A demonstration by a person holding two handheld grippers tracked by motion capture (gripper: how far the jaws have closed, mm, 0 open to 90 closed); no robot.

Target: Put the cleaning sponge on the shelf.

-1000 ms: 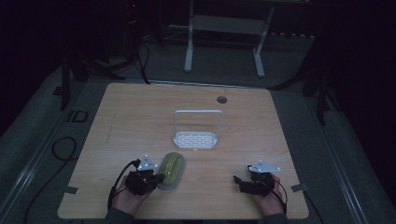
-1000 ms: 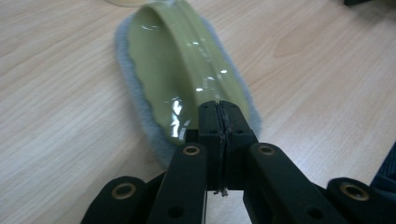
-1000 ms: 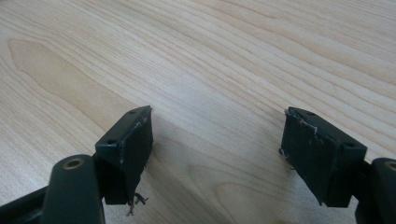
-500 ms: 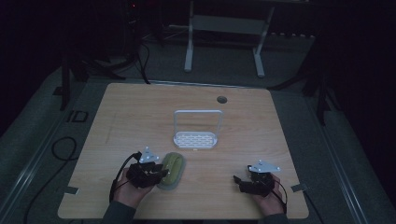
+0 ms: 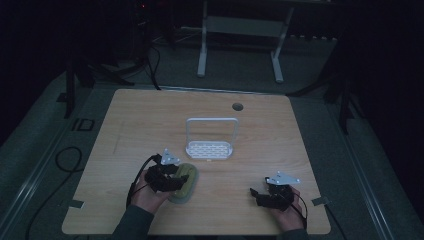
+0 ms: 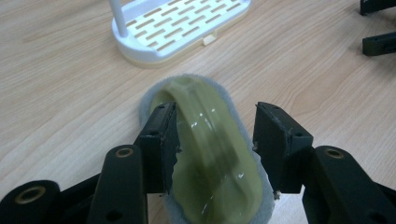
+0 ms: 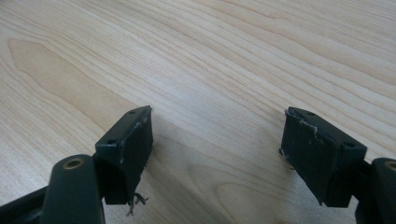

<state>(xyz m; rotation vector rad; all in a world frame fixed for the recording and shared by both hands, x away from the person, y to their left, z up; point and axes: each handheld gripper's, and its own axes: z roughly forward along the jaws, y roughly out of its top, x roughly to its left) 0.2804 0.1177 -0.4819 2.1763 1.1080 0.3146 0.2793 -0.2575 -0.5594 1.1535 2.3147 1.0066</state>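
The green scrub brush lies flat on the wooden counter, on the person's left side, with its grey pad underneath. It is long and rounded, and its long way points away from the person, toward the white rack that stands just past it in the middle of the counter. Brush and rack are near each other but not touching.

The left tool is right over the brush. In the left gripper view, one black jaw stands on each side of the brush's green handle hump, so the tool sits across the brush's short way. The jaws have just been opening and are now wide. The brush is between them, and I see a little gap beside each pad, so I think the brush is lying free, not squeezed.

The right tool is well apart from the brush, low over bare wood on the right side of the counter. Its jaws are wide too, with nothing between them.

The left hand is much nearer the brush. To pick it up, I think the left tool would have to close on the hump.
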